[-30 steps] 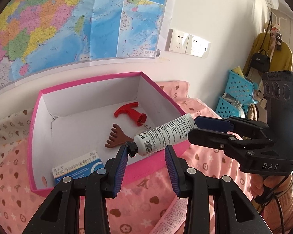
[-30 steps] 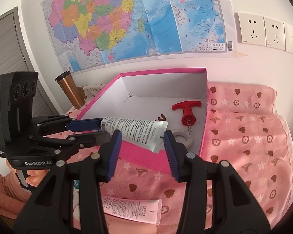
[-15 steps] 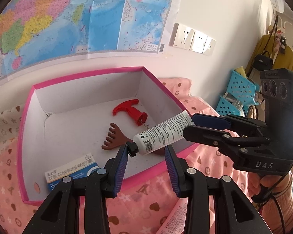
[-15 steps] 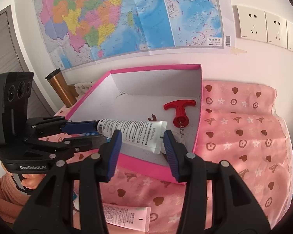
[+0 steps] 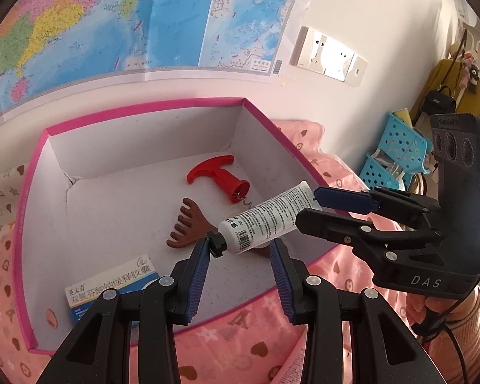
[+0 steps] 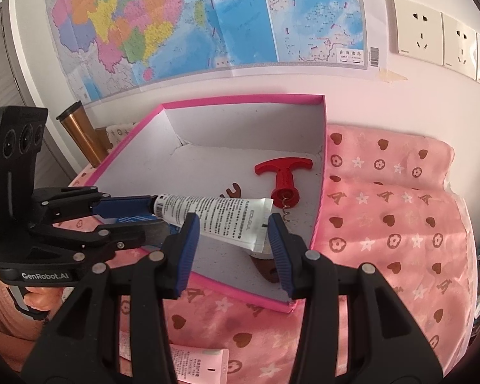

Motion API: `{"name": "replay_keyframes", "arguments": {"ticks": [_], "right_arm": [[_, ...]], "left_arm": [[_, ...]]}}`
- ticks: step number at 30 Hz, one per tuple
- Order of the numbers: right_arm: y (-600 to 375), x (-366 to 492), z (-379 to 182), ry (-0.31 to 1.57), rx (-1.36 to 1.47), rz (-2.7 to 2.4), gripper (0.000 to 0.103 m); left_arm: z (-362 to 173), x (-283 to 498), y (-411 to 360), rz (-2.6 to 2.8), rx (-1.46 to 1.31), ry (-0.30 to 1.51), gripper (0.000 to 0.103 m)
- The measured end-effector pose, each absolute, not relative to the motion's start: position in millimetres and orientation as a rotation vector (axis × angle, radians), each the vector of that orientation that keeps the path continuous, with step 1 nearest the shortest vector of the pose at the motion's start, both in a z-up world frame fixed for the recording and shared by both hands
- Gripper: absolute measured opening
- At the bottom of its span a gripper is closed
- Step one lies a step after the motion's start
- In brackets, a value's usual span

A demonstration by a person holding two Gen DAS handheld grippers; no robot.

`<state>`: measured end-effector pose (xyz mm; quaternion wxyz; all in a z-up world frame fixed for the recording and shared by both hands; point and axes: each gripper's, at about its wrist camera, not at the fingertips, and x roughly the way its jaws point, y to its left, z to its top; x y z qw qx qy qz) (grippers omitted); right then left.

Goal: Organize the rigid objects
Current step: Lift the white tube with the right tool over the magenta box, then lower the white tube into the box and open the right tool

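A white tube with a black cap hangs over the near part of a pink-rimmed box, held at both ends. My left gripper is shut on its cap end, and my right gripper is shut on its flat crimped end. In the right wrist view the left gripper comes in from the left. In the left wrist view the right gripper comes in from the right. Inside the box lie a red corkscrew, a brown hand-shaped scraper and a blue-and-white medicine carton.
The box sits on a pink patterned cloth against a wall with a map. A pink tube lies on the cloth in front. A copper tumbler stands at the left, blue baskets at the right.
Both grippers have carried the tube forward and slightly down, from above the box's near rim to over its inside. Neither grip has changed.
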<state>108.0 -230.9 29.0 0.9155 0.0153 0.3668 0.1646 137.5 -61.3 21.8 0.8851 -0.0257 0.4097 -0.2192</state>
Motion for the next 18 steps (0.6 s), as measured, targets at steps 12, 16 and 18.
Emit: {"name": "replay_keyframes", "arguments": {"ticks": [12,16,18], "right_arm": [[-229.7,119.0,22.5,0.782,0.015,0.318,0.047],[-225.9,121.3,23.8,0.772,-0.012,0.293,0.047],[-225.7,121.2,24.3,0.761,-0.015,0.280,0.048]], "left_arm": [[6.3,155.6,-62.6,-0.445,-0.062,0.908,0.039],[0.3,163.7,-64.8,-0.439,-0.064,0.927,0.039],[-3.0,167.7,-64.7,-0.432,-0.067,0.936,0.039]]}}
